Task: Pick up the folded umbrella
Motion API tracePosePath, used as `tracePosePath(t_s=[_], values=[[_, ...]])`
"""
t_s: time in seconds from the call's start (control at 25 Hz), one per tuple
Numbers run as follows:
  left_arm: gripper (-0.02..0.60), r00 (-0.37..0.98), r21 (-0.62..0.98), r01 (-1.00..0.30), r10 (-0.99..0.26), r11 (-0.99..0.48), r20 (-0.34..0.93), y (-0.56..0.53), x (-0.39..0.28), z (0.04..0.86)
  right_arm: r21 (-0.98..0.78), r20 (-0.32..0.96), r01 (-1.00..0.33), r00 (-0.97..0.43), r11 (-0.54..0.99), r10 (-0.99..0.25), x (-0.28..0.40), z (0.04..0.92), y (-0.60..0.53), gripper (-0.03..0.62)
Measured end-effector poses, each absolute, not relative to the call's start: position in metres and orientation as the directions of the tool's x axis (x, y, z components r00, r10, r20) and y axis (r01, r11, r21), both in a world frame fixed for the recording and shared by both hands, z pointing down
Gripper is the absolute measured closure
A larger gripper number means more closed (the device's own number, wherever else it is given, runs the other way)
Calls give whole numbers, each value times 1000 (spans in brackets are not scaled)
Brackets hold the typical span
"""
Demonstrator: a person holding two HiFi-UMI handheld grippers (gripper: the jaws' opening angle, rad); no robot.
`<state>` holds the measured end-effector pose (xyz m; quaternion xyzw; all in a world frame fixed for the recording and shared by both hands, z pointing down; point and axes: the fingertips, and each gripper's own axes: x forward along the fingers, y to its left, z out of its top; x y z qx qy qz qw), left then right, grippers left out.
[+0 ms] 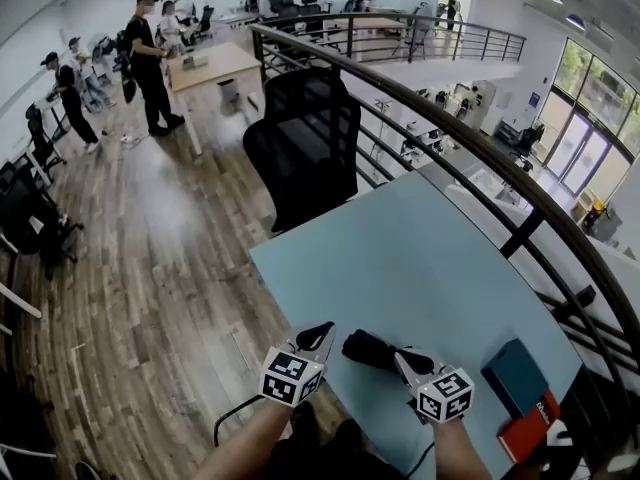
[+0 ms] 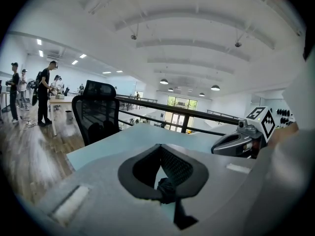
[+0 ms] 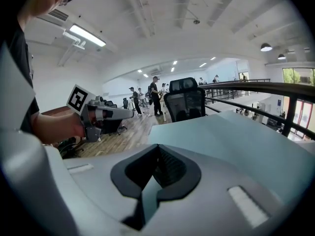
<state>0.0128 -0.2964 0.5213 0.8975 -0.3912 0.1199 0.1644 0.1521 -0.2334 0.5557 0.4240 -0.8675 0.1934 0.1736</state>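
The left gripper (image 1: 322,336) and right gripper (image 1: 402,358) are both sitting closed by the umbrella (image 1: 372,349); one should be opening wide, straddling its middle.

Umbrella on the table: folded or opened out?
Folded. In the head view the umbrella lies flat on the light blue table as one short, compact black bundle, with no canopy spread.

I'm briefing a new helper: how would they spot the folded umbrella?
Find the light blue table by the black chair. At its near edge lies the folded umbrella: a short black bundle, unlike the flat navy object and red object to its right.
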Motion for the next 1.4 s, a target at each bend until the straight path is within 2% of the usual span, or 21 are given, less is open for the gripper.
tracePosePath(t_s=[0.12,0.32,0.44,0.64,0.88,1.4], values=[[575,653,198,-752,-672,-628,349,-292,-3,527,-131,507,-777,-587,616,-632,134,555,-235,592],[575,642,204,-763,-679,-614,356,-319,-23,541,-36,611,-723,-562,690,-557,115,584,-267,546],[575,642,232,-763,-669,-603,375,-318,-27,554,-17,704,-696,-518,718,-486,119,617,-261,493],[575,643,242,-762,-660,-600,388,-315,-29,564,-34,826,-632,-454,775,-335,124,674,-259,356],[575,636,251,-768,-657,-589,404,-310,-32,571,-38,912,-567,-356,823,-203,137,733,-254,256],[575,618,246,-783,-672,-571,409,-301,-37,562,-6,966,-476,-229,879,-118,140,767,-247,221]])
